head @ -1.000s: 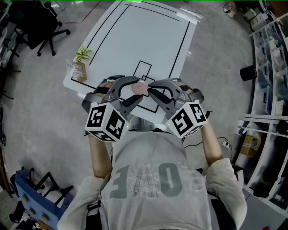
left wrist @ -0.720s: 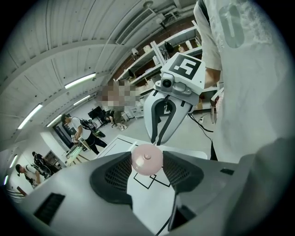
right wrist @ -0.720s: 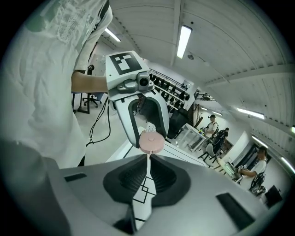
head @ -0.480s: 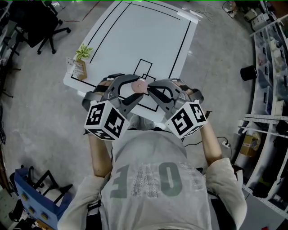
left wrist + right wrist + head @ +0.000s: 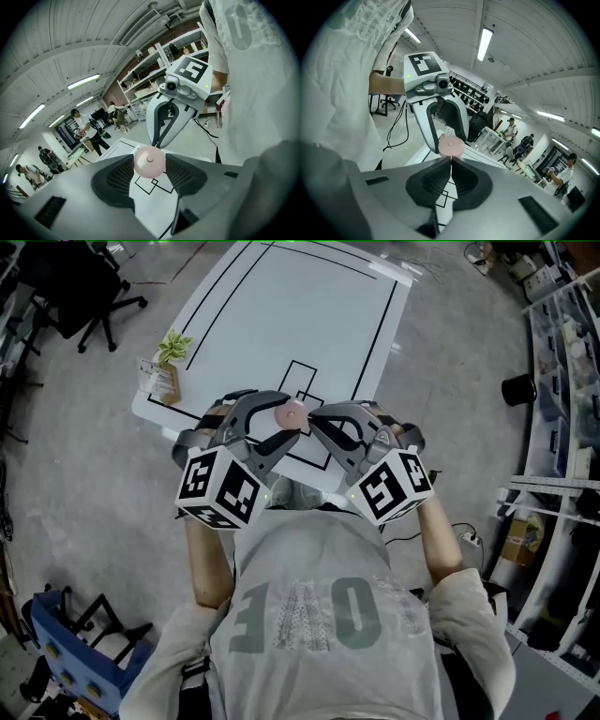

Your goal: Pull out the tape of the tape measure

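the left tool has its jaws partly apart and clamped on either side of the round pink tape measure, holding it in the air above the near edge of the white desk, over the small black squares drawn on the desk. the right tool faces it from the other side, tip to tip, also above the desk's near edge. its jaws have just been closing and now meet, with a thin pale strip, the tape, running from the case straight into the seam between them; almost none of it is out of the case. a small potted plant stands at the desk's left edge, well apart from both tools.
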Demonstrator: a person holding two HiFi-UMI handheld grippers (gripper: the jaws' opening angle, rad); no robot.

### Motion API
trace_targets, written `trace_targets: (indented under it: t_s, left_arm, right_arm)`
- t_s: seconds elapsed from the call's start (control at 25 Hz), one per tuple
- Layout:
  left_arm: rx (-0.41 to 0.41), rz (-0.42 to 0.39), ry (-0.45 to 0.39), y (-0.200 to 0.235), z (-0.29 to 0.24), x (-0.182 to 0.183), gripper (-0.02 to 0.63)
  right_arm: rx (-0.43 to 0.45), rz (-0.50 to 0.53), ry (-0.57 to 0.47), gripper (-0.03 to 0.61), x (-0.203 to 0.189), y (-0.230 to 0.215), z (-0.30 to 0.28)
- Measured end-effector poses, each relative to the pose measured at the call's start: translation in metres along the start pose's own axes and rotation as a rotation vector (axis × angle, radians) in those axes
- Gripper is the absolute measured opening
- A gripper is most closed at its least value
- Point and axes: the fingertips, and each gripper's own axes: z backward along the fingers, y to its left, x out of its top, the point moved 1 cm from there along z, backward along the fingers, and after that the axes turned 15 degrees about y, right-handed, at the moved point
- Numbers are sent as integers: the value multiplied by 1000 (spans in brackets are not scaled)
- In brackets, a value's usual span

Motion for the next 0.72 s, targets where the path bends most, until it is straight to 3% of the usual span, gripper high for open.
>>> trace_targets:
  t_s: [0.12, 0.2, 0.32, 0.48, 0.64, 0.72]
  left_arm:
    - [60, 55, -37, 8, 3, 2, 232]
    - [120, 122, -49, 20, 7, -4, 232]
    - [258, 190, -1, 44, 18, -30, 232]
    - [410, 285, 52, 67, 41, -74, 232]
    - [436, 315, 92, 67, 50, -98, 232]
    - [453, 284, 83, 64, 52, -96, 232]
  right_arm:
    - [-86, -51, -20, 34, -2, -11, 4]
    - [-177, -140, -20, 33, -10, -27, 10]
    - [-312, -288, 12, 32, -38, -52, 23]
    - [-465, -397, 101, 32, -81, -70, 44]
    - [-530, -494, 126, 32, -109, -77, 63]
    - [-544, -508, 116, 32, -112, -75, 68]
